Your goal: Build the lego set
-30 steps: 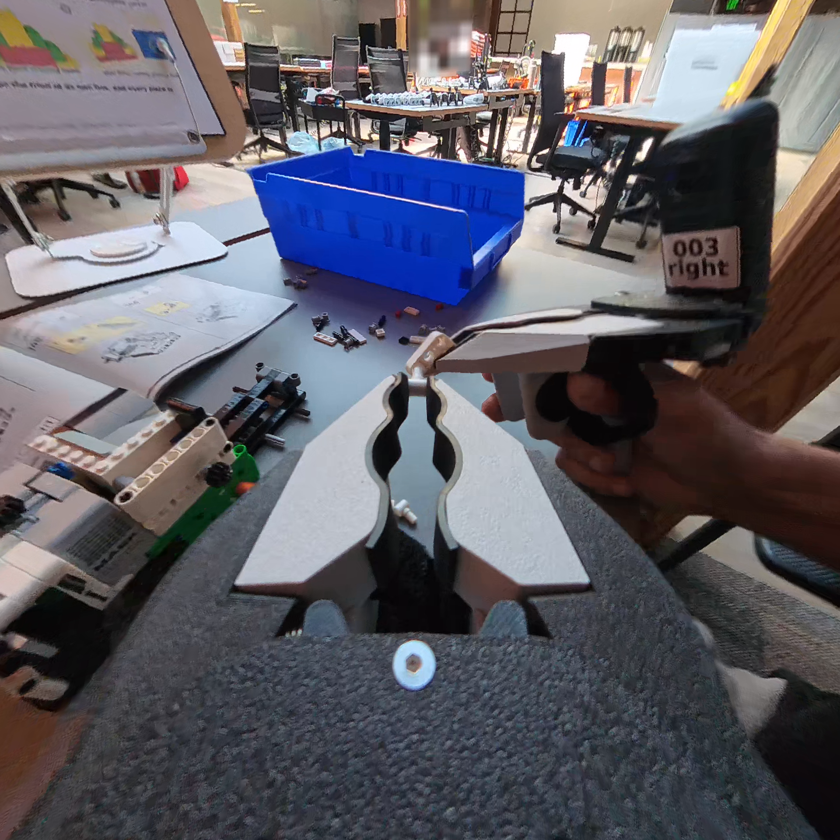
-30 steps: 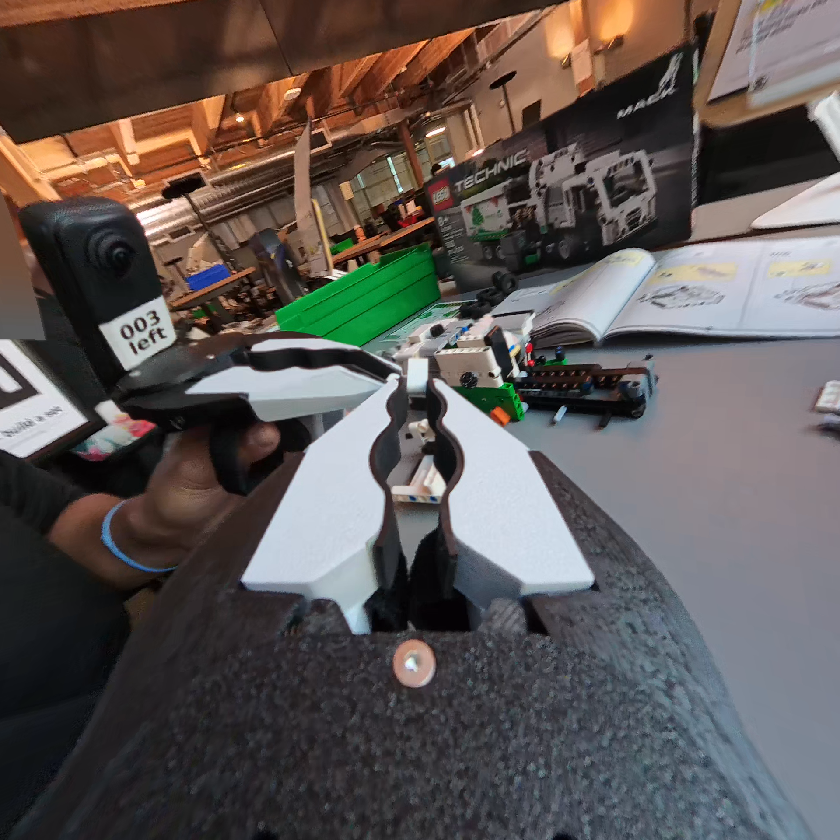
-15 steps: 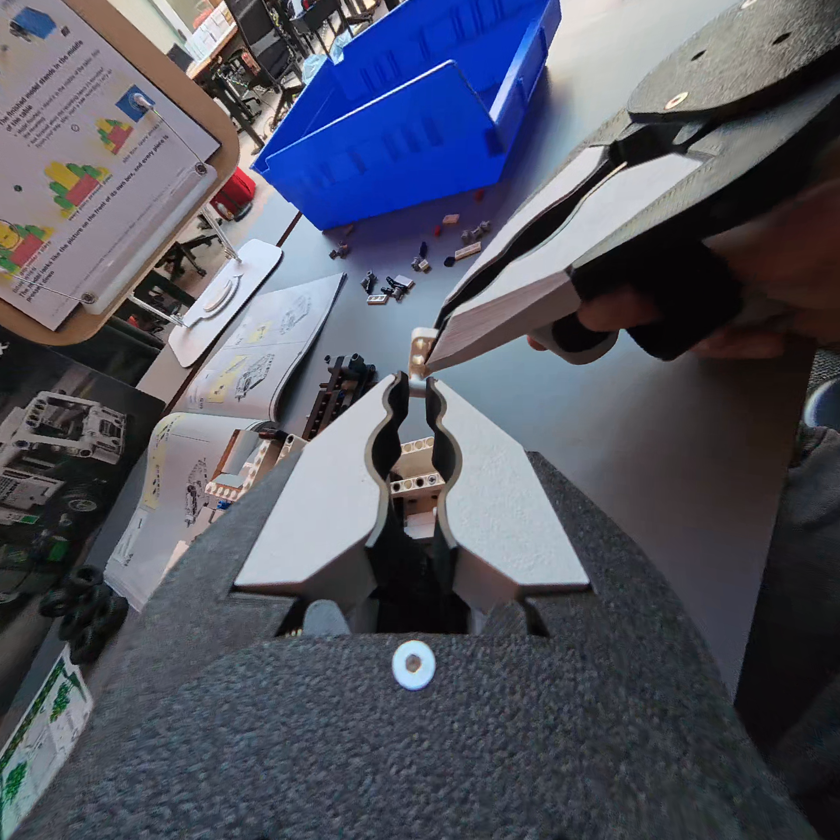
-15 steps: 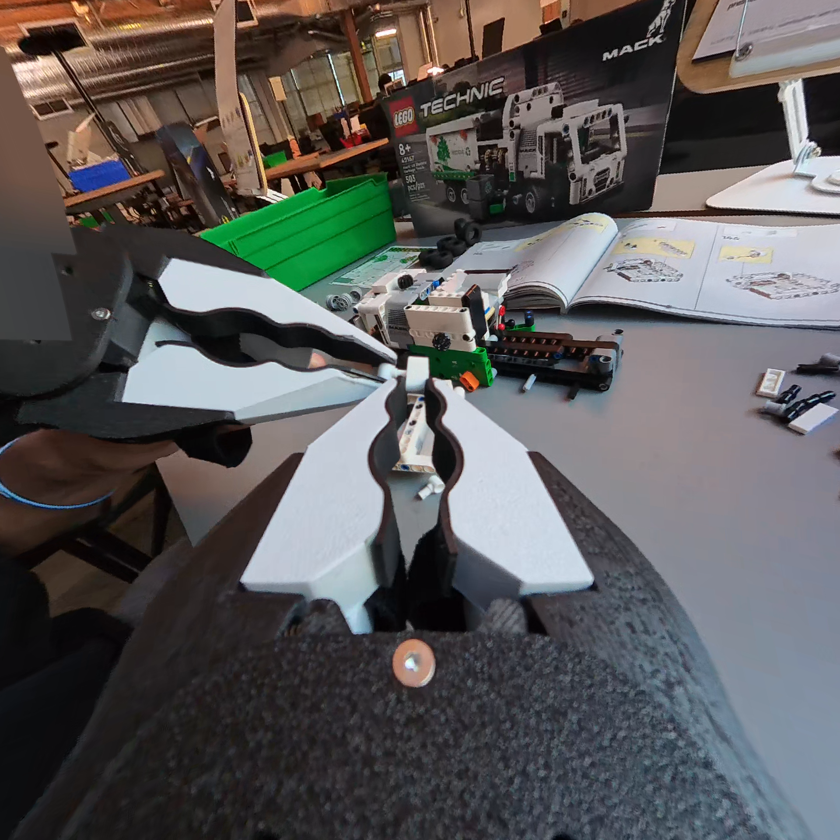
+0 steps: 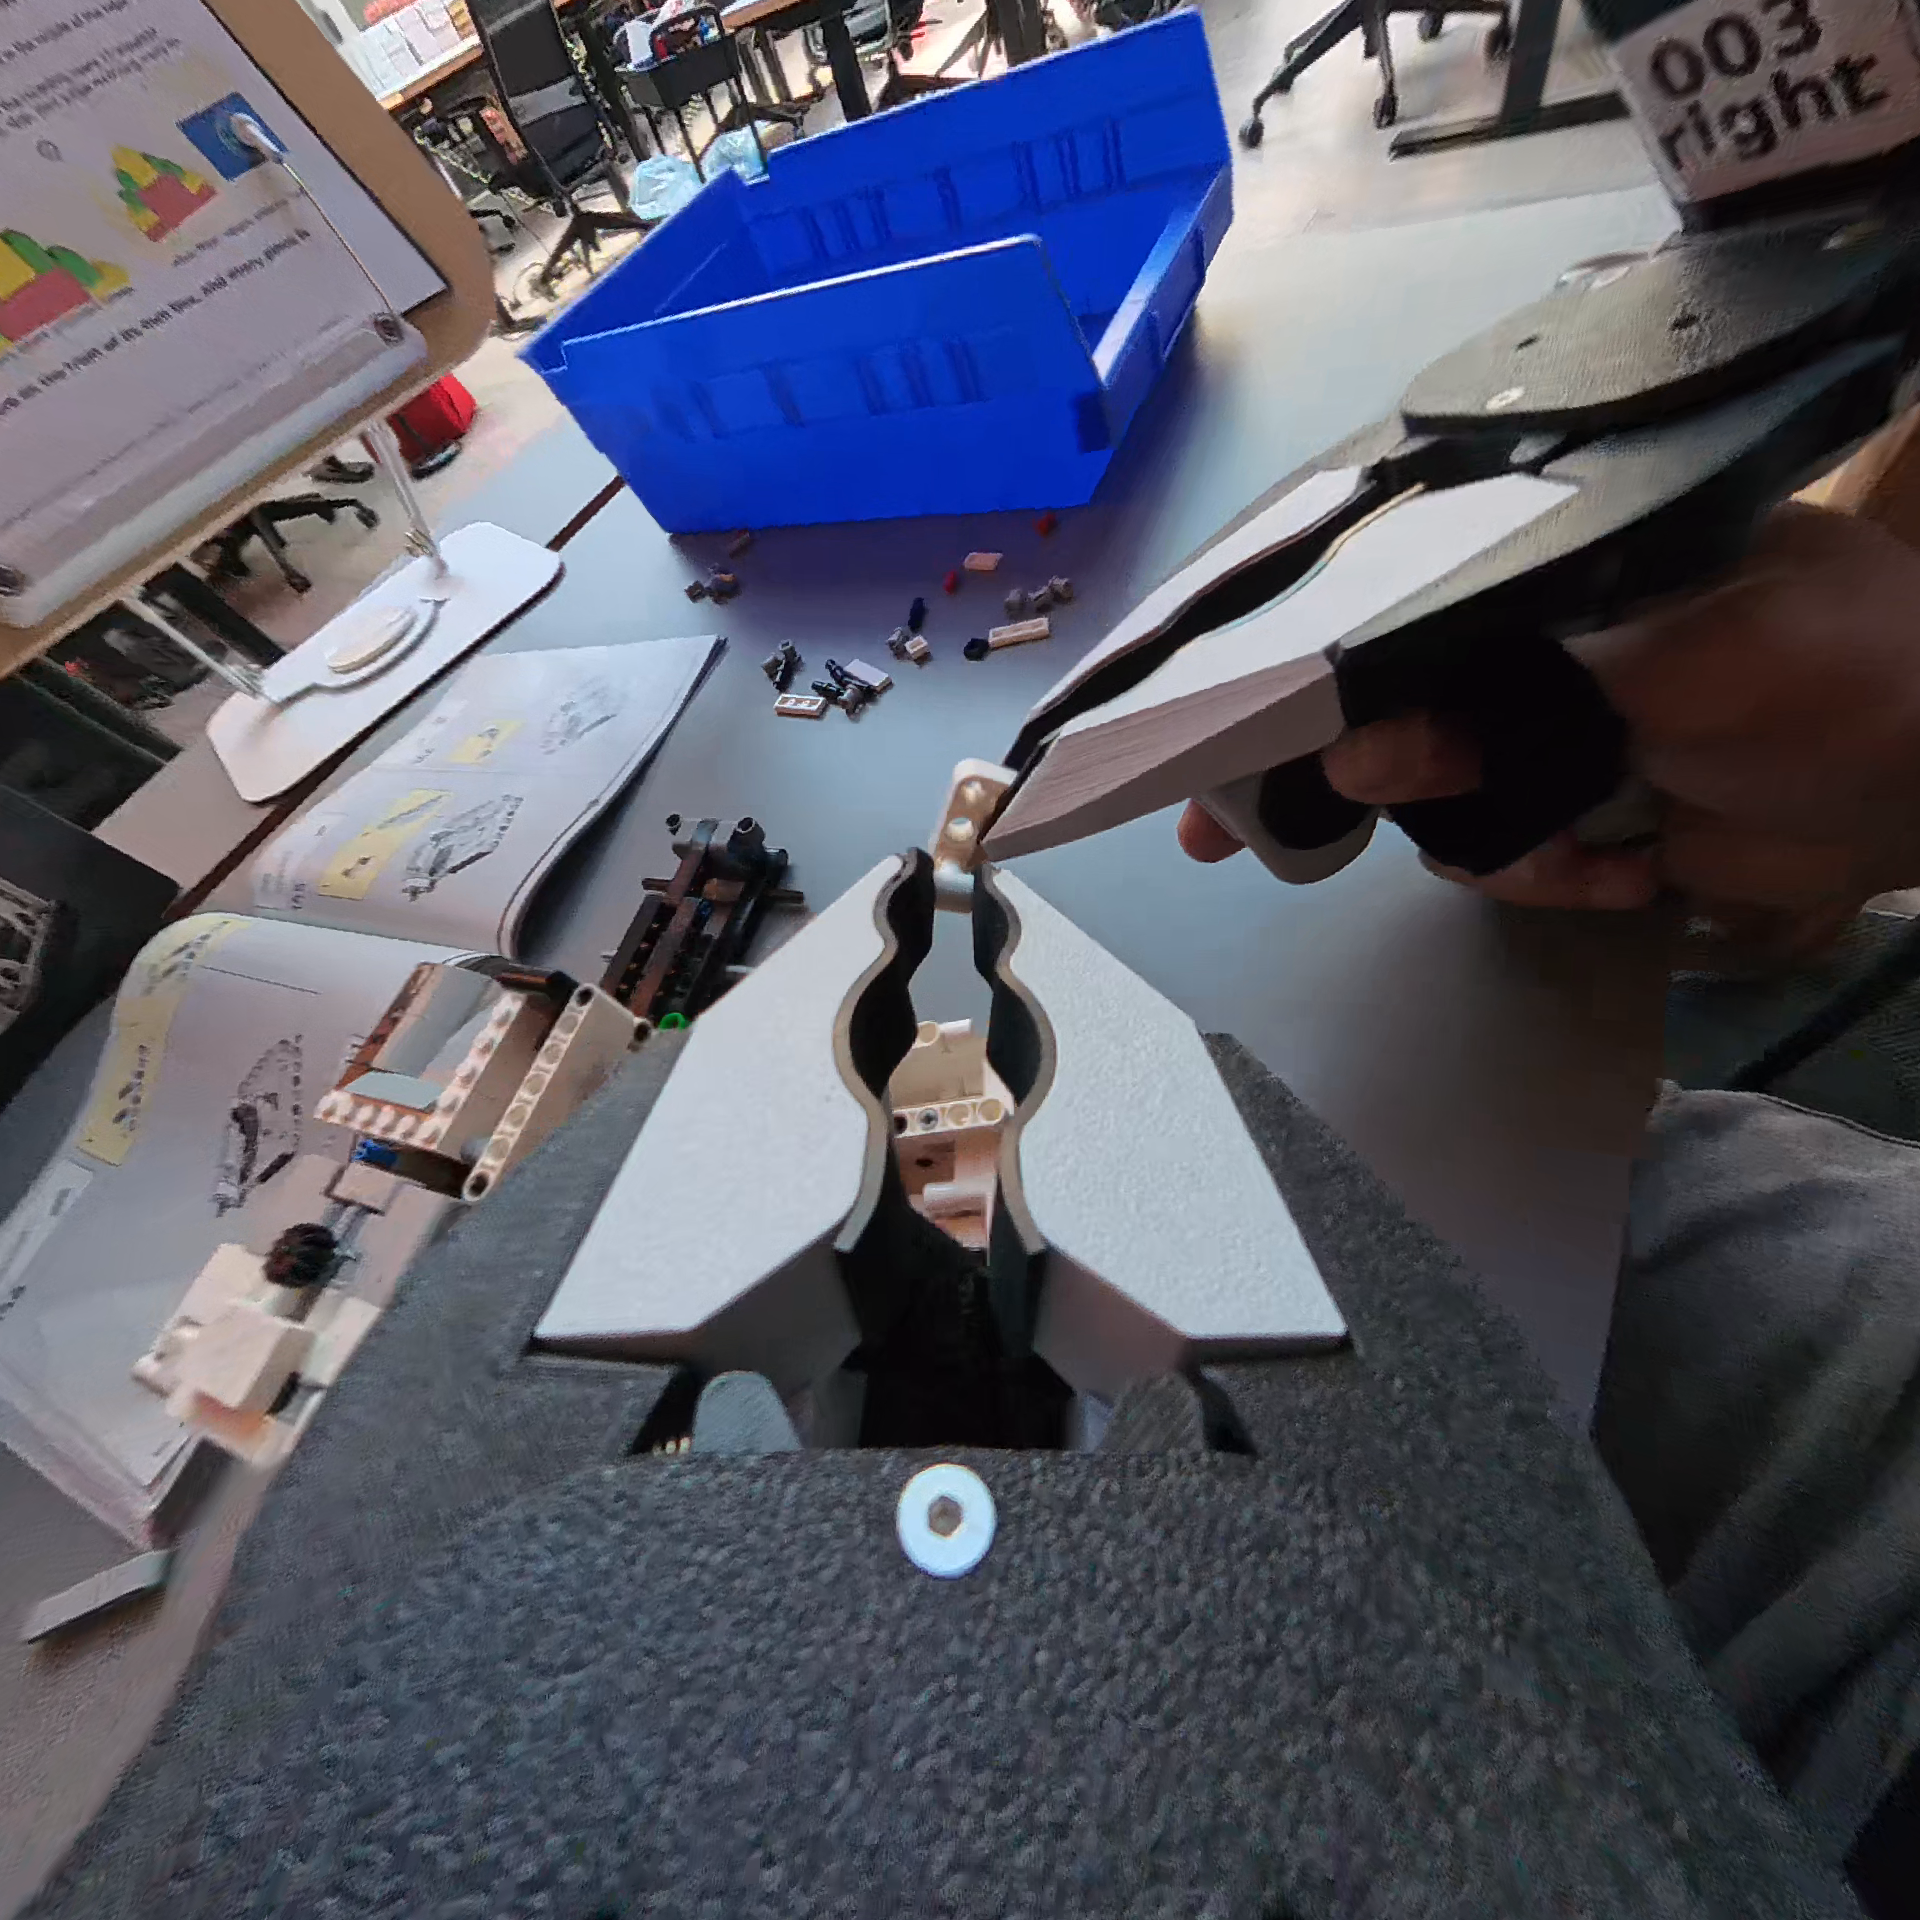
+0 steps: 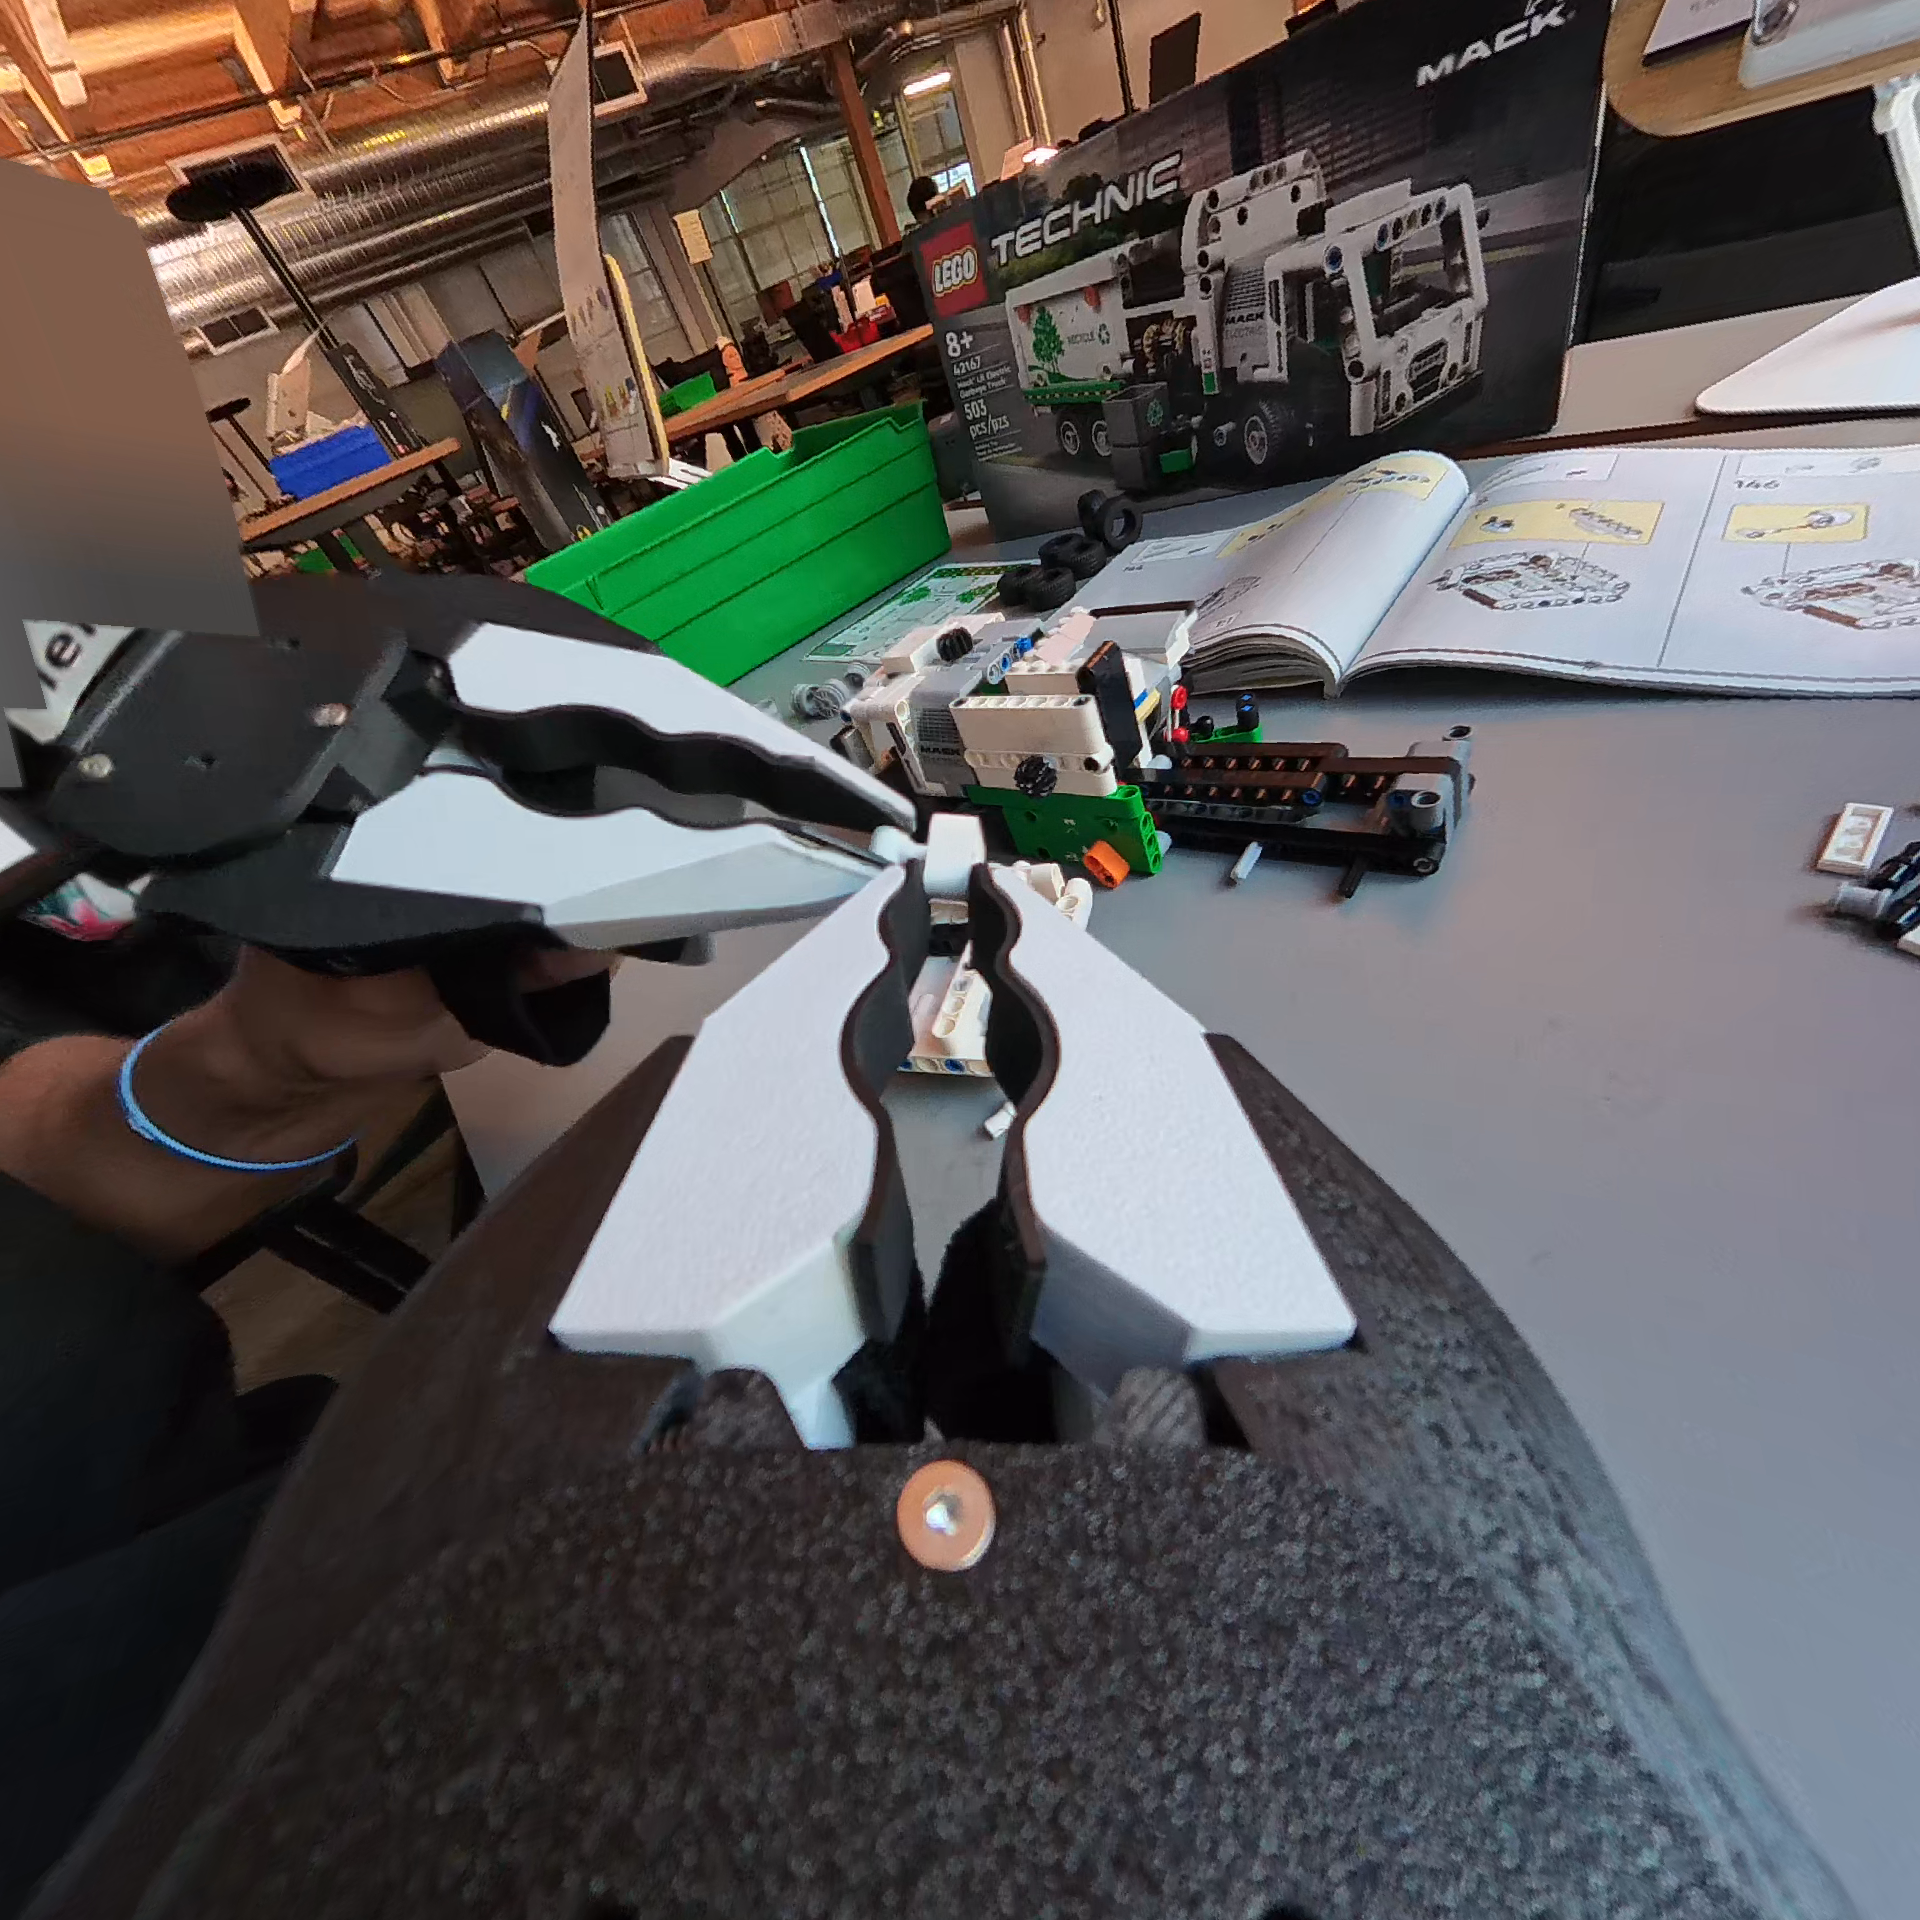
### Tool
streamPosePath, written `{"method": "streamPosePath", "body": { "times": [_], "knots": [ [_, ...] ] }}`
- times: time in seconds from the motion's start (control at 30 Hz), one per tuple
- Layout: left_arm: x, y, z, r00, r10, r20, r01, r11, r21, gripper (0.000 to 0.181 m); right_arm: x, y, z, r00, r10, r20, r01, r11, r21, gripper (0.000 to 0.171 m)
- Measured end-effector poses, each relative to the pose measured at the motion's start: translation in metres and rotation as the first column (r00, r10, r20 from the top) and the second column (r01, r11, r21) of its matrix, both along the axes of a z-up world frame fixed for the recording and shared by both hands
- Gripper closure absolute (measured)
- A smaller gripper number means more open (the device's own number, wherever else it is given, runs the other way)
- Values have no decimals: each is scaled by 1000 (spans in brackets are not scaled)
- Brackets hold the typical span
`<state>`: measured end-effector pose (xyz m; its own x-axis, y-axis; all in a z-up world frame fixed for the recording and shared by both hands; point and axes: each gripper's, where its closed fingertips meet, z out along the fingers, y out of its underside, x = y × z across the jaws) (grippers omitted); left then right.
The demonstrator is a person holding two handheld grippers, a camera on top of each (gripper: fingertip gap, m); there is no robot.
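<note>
Above the smooth grey table (image 6: 1558,1039), the left gripper (image 5: 948,883) pinched a small pale peg (image 5: 952,889), while the right gripper (image 6: 948,873) clamped a flat white piece with holes (image 6: 952,844). Peg and piece met between the wavy, dark-lined fingers. The blocky half-built truck (image 6: 1039,738) stood beyond.

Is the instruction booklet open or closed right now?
Open: the instruction booklet lies flat on the table, pages spread, behind the partly built truck.

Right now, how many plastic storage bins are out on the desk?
2. A blue bin stands at the far side of the desk past the loose pieces. A green bin sits left of the set's box. Others may lie out of view.
</note>
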<state>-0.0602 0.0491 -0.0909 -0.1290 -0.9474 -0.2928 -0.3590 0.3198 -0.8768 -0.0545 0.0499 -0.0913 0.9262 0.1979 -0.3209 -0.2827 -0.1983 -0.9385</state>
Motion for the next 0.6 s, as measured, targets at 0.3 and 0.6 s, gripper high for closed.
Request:
{"method": "streamPosePath", "body": {
  "times": [0.3, 0.6],
  "knots": [
    [-2, -3, 1, 995, -88, 40, 82, 987, 140, 175, -6, 0, -3, 994, 84, -77, -86, 996, -24, 164],
    [-16, -1, 5, 978, -161, 135, 146, 983, 115, 174, -15, -3, -6, 954, 189, -234, -208, 976, -60, 164]
  ]
}}
